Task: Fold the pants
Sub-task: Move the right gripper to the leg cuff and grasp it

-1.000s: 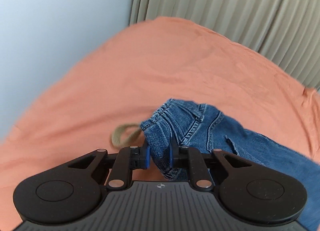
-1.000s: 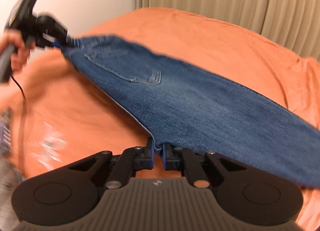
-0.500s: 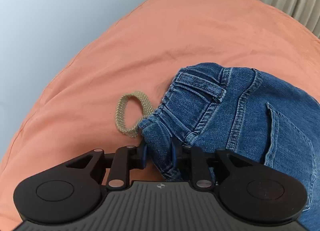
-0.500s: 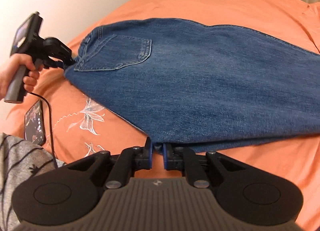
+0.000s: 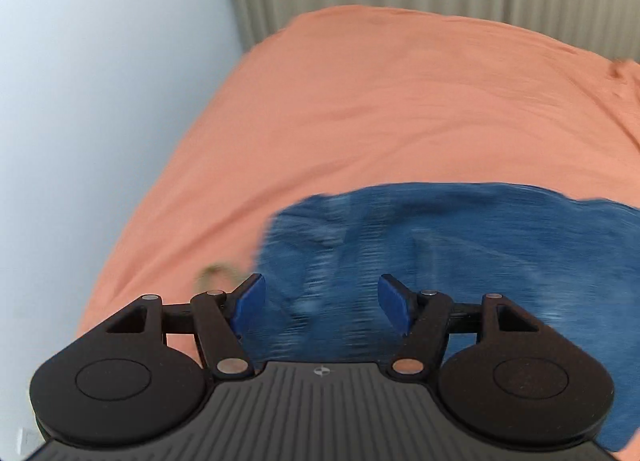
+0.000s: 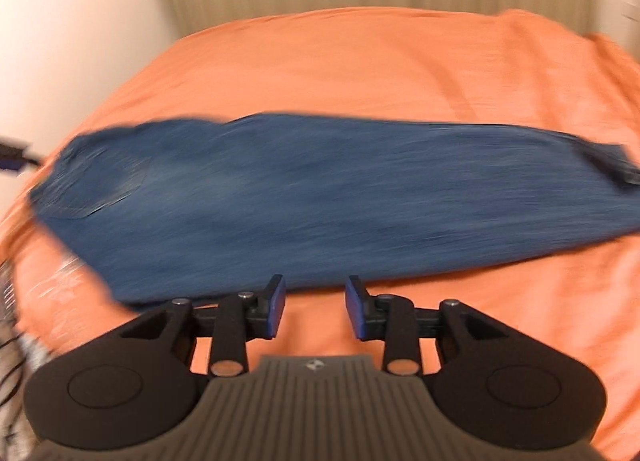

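Lying flat on orange bedspread (image 6: 360, 73), blue jeans (image 6: 320, 201), left gripper (image 5: 320, 301) and right gripper (image 6: 316, 303) jaws just opened, released

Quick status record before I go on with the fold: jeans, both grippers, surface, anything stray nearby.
jeans: blue denim jeans lying lengthwise across the bed, released
left gripper: left gripper jaws just opened, apart over the waistband end, pads off the cloth
right gripper: right gripper jaws just opened, nothing between them, near the jeans' edge
surface: orange bedsheet
stray: tan loop beside the waistband, blurred
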Demonstrator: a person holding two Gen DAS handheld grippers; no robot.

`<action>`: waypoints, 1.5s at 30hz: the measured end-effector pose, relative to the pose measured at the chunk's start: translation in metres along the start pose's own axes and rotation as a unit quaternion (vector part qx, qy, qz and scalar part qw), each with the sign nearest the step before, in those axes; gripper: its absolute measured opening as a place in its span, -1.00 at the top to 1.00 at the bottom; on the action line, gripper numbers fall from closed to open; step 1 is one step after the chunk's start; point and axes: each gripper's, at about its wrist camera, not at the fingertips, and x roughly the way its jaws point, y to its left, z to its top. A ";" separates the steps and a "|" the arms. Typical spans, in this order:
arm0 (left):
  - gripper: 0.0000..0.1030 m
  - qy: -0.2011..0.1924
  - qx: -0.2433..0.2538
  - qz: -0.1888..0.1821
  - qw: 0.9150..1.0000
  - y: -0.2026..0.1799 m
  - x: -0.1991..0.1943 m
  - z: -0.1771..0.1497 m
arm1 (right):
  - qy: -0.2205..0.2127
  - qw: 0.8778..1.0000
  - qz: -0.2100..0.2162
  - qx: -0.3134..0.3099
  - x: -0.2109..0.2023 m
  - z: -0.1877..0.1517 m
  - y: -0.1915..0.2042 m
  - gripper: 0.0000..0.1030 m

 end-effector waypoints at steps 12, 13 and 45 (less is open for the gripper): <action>-0.44 0.002 0.074 -0.050 0.996 -0.132 0.041 0.017 | -0.028 0.980 -0.150 0.124 0.033 0.064 -0.239 0.44; -0.43 0.004 0.076 -0.049 0.996 -0.138 0.044 0.019 | -0.025 0.979 -0.153 0.130 0.039 0.067 -0.256 0.44; -0.43 -0.038 0.111 -0.117 0.986 -0.234 0.035 0.023 | -0.045 0.935 -0.075 0.344 0.005 0.070 -0.413 0.02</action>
